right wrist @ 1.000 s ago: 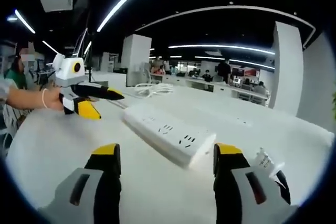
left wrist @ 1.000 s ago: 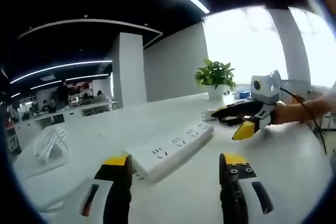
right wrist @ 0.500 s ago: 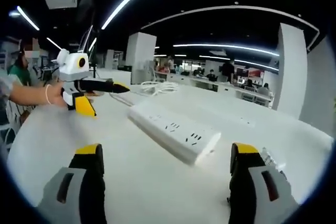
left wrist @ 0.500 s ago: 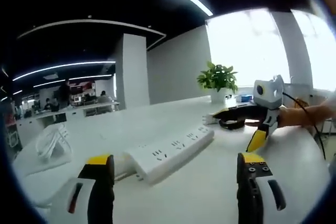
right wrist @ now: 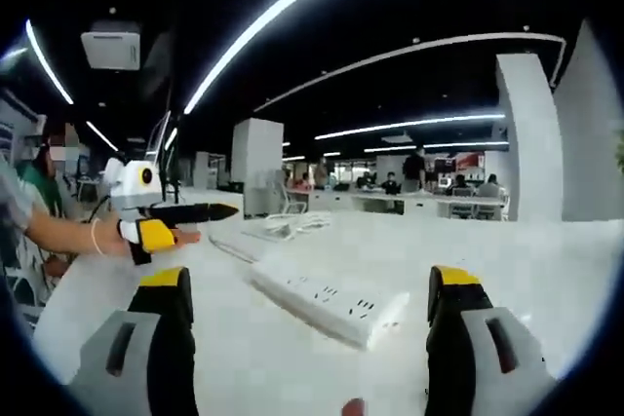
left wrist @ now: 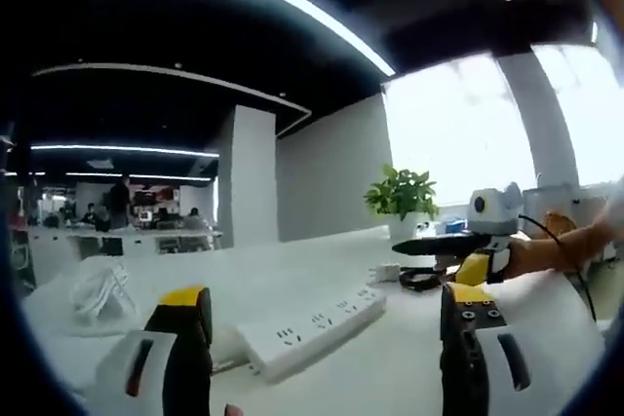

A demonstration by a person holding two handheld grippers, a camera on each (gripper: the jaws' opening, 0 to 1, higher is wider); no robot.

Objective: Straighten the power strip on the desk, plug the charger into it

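Open office, ceiling light strips (right wrist: pixel 283 17), bright window (left wrist: pixel 458 124), possibly overexposed.

I am in a large open-plan office. A long white worktop (left wrist: pixel 322 275) stretches ahead of me, and beyond it more desks (right wrist: pixel 409 204) stand in rows with people seated or standing at monitors. Long strip lights (right wrist: pixel 292 7) curve across a dark ceiling, and square white pillars (left wrist: pixel 246 177) rise between the work areas. A potted green plant (left wrist: pixel 400 197) sits by a bright window wall (left wrist: pixel 458 133). A ceiling unit (right wrist: pixel 115 49) hangs overhead.
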